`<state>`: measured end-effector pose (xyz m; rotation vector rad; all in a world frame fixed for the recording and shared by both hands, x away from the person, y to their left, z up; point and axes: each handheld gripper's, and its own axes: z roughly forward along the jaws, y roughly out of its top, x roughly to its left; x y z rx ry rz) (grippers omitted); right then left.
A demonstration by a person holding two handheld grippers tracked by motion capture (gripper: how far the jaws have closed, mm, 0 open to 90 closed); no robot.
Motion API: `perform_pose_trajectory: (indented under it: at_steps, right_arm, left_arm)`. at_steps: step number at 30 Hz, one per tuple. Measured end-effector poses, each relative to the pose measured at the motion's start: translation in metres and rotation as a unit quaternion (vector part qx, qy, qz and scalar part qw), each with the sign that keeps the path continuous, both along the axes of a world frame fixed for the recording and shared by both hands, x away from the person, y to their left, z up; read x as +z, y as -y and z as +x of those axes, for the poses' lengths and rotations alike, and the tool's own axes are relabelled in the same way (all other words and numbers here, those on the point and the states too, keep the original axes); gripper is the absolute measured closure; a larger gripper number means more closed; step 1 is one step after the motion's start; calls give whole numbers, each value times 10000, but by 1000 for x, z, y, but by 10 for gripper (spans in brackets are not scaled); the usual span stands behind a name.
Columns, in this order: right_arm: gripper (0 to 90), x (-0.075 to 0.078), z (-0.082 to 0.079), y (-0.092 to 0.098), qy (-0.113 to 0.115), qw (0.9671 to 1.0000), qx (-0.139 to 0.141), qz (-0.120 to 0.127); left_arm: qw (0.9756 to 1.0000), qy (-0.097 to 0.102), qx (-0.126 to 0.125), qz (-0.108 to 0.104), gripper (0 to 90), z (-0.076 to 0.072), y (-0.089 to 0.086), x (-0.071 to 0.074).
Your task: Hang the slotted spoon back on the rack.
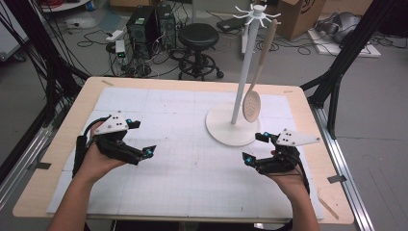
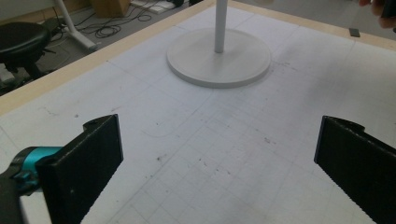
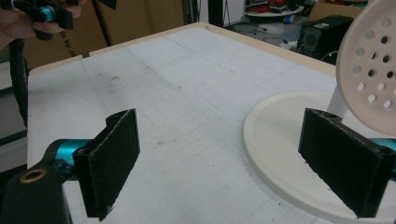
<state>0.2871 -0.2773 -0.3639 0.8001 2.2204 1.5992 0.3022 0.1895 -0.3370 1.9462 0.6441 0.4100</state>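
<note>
Right gripper [image 1: 252, 147] sits spread and empty just below the slotted spoon [image 1: 251, 105] we've got hanging upright on the white stand [image 1: 234, 126], way nearer than our open left gripper [image 1: 142, 138].

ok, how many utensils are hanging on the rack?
1. A perforated skimmer spoon hangs from a top hook of the white rack, its head just above the round base, right of the pole. The other hooks look empty.

Pale perforated skimmer spoon [image 1: 251, 105] hanging by its long handle from a hook atop the white rack [image 1: 234, 126], bowl dangling tilted just above the rack's round base, standing right of centre, far side of the surface
</note>
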Motion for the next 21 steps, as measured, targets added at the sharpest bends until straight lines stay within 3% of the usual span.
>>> perform_pose_trajectory:
  at_steps: [21]
  right_arm:
    - [120,-3,4,-3,-18,10000,27,-83]
  left_arm:
    - [10000,-19,38,81,16,-1,-1,-3]
